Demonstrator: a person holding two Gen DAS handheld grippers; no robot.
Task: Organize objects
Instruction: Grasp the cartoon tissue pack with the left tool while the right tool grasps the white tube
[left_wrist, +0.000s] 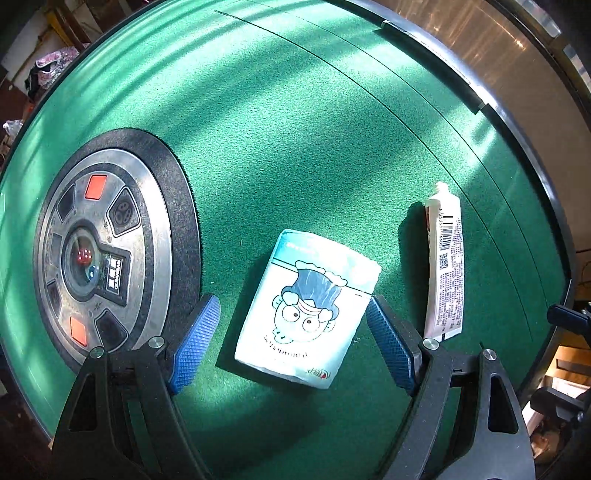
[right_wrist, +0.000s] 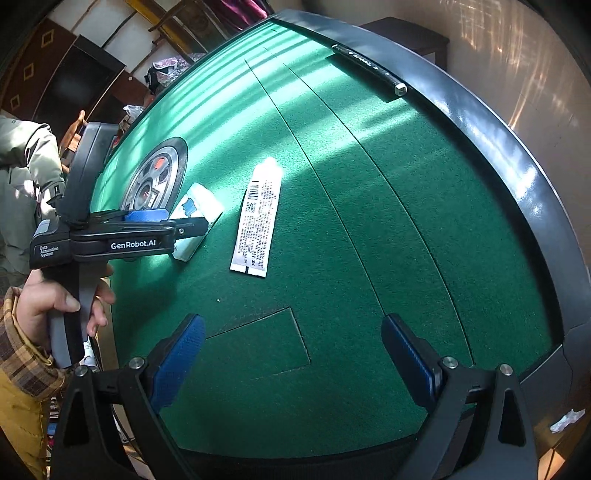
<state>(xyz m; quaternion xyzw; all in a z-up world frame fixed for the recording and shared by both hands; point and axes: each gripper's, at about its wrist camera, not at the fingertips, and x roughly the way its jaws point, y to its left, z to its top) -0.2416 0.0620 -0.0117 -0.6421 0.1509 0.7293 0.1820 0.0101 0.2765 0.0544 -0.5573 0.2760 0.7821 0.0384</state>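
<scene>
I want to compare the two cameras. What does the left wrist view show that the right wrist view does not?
Only the left wrist view: the cartoon face on the tissue pack, seen between the open left gripper's pads, and the tube's cap.

Only the right wrist view: a black pen at the far rim, the person's hand holding the left gripper from outside, and the open, empty right gripper.

Both: the green table, the tube, the pack and the round metal hub.
</scene>
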